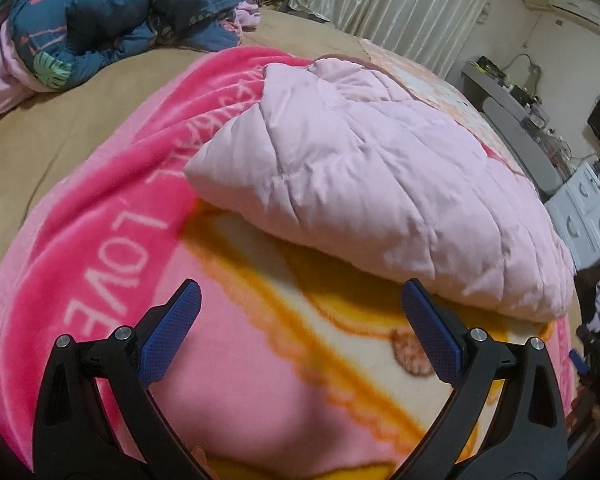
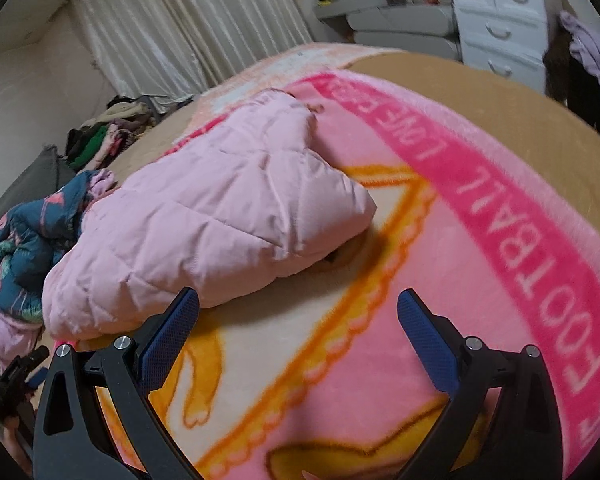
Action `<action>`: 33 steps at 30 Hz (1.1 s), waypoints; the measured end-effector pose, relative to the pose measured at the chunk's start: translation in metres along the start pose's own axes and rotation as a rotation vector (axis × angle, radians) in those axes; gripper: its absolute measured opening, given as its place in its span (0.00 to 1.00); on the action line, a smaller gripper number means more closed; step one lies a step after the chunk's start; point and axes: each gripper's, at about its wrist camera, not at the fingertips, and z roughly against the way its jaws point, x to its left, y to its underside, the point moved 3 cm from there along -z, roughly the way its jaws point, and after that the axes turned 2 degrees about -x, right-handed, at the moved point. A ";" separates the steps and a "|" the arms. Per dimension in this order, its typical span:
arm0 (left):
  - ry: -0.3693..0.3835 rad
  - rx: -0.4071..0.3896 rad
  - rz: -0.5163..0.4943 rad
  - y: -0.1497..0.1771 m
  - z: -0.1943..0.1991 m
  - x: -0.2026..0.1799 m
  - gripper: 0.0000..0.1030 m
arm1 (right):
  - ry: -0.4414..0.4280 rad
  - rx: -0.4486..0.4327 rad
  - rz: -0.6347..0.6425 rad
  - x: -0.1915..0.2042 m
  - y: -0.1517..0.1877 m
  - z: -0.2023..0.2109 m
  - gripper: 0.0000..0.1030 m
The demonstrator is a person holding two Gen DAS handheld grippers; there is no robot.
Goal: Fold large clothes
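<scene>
Left gripper point(image 1: 300, 312) jaws spread wide, empty, above pink printed fleece blanket point(image 1: 112, 264). Right gripper point(image 2: 298, 312) likewise spread, gripping nothing, over same blanket point(image 2: 440, 272). Folded pale-pink quilted comforter point(image 1: 372, 184) lies on blanket mid-bed, well in from lettered border; in right view comforter point(image 2: 204, 232) sits just ahead of left finger. Crumpled navy floral quilt point(image 1: 100, 20) heaped toward far bed edge on tan sheet point(image 1: 60, 120). White drawer unit point(image 2: 500, 20) beyond bed.

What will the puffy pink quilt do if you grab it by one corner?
The pink quilt looks soft and creased, so it would probably flop and unfold. Its puffy padding suggests it is light but bulky. Both open tongs, left and right, hold nothing.
</scene>
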 end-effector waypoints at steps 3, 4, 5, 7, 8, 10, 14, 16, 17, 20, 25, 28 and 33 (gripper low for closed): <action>0.022 0.004 0.045 -0.010 -0.012 0.003 0.91 | -0.006 0.013 -0.044 -0.001 -0.006 -0.017 0.96; 0.030 0.008 0.064 -0.013 -0.017 0.005 0.91 | -0.009 0.014 -0.063 -0.002 -0.009 -0.023 0.96; 0.044 0.013 0.097 -0.017 -0.023 0.007 0.91 | -0.015 0.017 -0.081 -0.003 -0.012 -0.027 0.96; 0.055 0.026 0.142 -0.022 -0.031 0.010 0.91 | -0.022 0.031 -0.126 -0.005 -0.017 -0.041 0.96; 0.065 0.031 0.170 -0.025 -0.037 0.013 0.91 | -0.027 0.040 -0.148 -0.007 -0.019 -0.047 0.96; 0.077 0.030 0.197 -0.029 -0.045 0.016 0.91 | -0.032 0.056 -0.169 -0.008 -0.022 -0.059 0.96; 0.098 0.022 0.231 -0.038 -0.058 0.016 0.92 | -0.061 0.067 -0.194 -0.008 -0.028 -0.079 0.96; 0.112 0.029 0.254 -0.040 -0.065 0.017 0.92 | -0.069 0.069 -0.195 -0.008 -0.030 -0.088 0.96; 0.117 0.032 0.268 -0.041 -0.069 0.017 0.92 | -0.075 0.069 -0.197 -0.008 -0.031 -0.091 0.96; 0.122 0.036 0.285 -0.043 -0.079 0.016 0.92 | -0.092 0.064 -0.192 -0.008 -0.034 -0.097 0.96; 0.137 0.036 0.309 -0.045 -0.093 0.015 0.92 | -0.117 0.063 -0.182 -0.007 -0.042 -0.109 0.96; 0.147 0.029 0.320 -0.048 -0.101 0.013 0.92 | -0.125 0.062 -0.182 -0.006 -0.044 -0.113 0.96; 0.155 0.016 0.324 -0.053 -0.110 0.010 0.92 | -0.133 0.064 -0.177 -0.003 -0.045 -0.116 0.96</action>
